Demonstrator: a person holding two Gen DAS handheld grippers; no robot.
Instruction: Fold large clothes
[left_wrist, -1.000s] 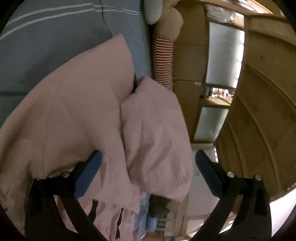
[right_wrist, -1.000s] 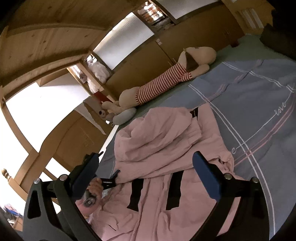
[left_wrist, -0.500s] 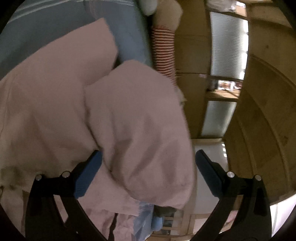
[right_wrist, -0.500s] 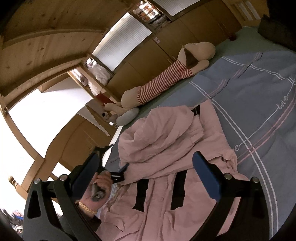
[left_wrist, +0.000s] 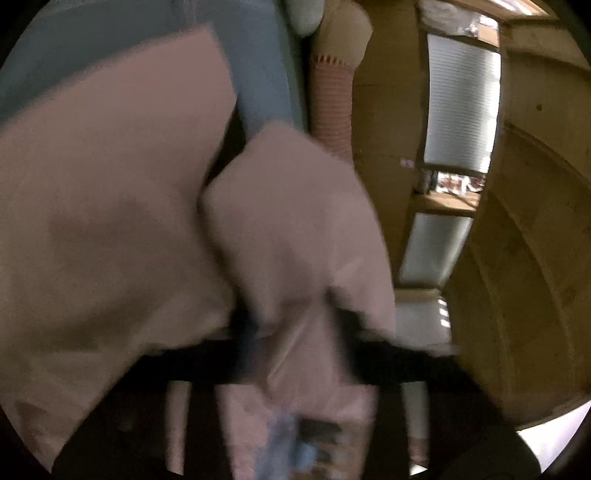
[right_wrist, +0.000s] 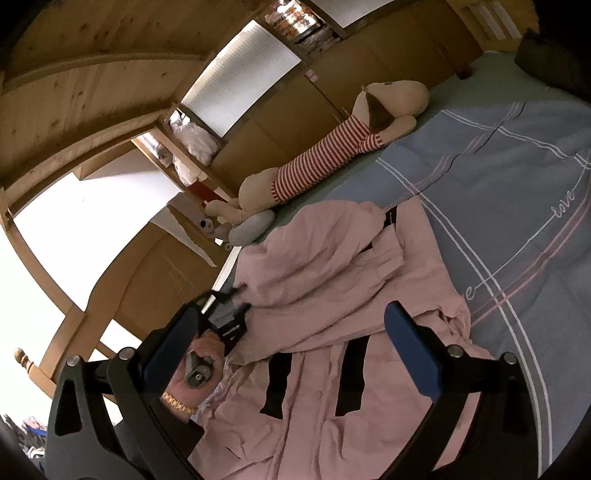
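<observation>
Wooden cupboards back a bed (right_wrist: 517, 192) with a blue-grey lined cover, where the crumpled pink cotton garment (right_wrist: 332, 295) lies. Left hand-held gripper (left_wrist: 295, 332) is closing on its near fold; right hand-held gripper (right_wrist: 291, 332) hovers open above.

Open blue bedspread (right_wrist: 517, 206) to the right of the pink garment (right_wrist: 332, 280): free room for a gripper there. Striped plush dog (right_wrist: 325, 162) lies along the far bed edge, blocking that side w/ the wood cabinets (right_wrist: 288, 110) just behind. Left hand (right_wrist: 195, 373) and its tool crowd the garment's left edge.
</observation>
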